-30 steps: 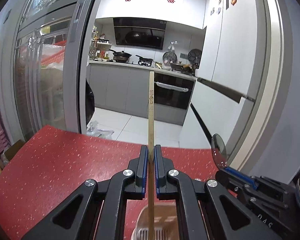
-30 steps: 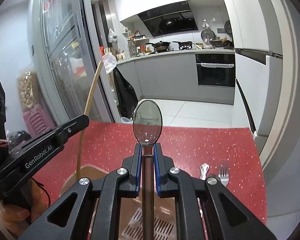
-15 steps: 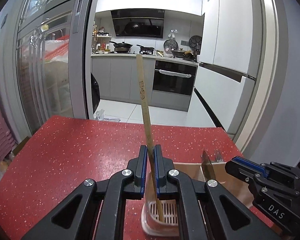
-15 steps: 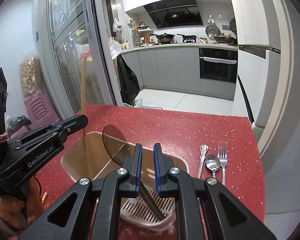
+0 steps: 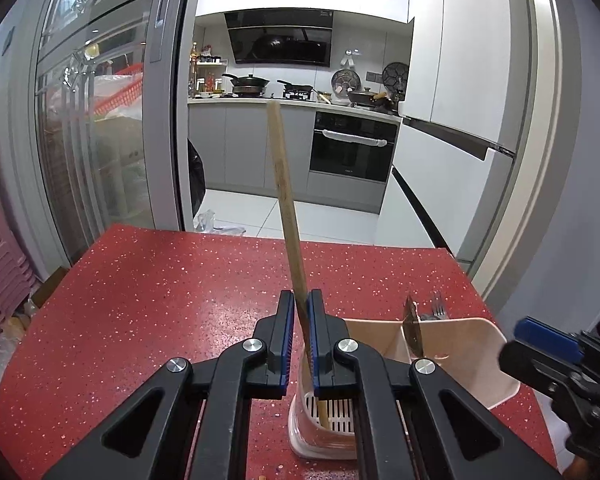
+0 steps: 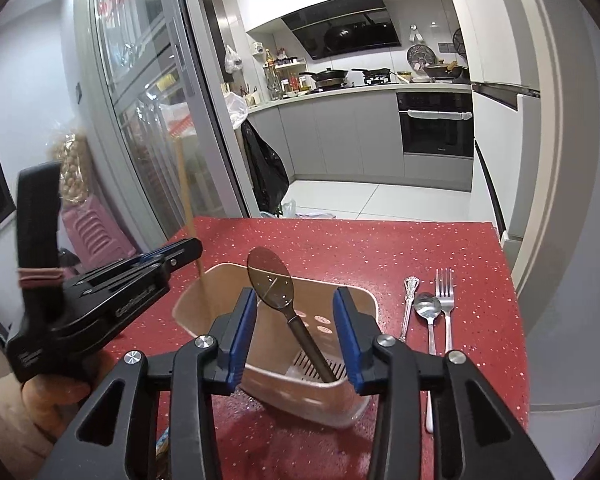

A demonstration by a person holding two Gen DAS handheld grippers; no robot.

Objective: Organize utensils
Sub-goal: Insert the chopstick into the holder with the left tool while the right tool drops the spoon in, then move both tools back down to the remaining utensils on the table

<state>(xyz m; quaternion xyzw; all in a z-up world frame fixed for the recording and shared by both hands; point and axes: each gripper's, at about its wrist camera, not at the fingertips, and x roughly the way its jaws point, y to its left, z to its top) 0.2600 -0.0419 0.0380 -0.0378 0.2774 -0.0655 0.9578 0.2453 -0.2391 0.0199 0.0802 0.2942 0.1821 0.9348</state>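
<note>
The dark spoon [image 6: 269, 282] is now standing in the right compartment of the beige utensil holder [image 6: 356, 294], leaning free, where a second ago the right claw [image 6: 296, 334] was pinching it; that claw's jaws are opening, pads clear of the handle, so this piece is being delivered. The left claw [image 5: 299, 338] is staying clamped on the wooden chopstick [image 5: 285, 204], its tip lowered into the left compartment. On the red bench [image 6: 380, 244], a silver spoon [image 6: 428, 308] and fork [image 6: 444, 292] are still waiting.
</note>
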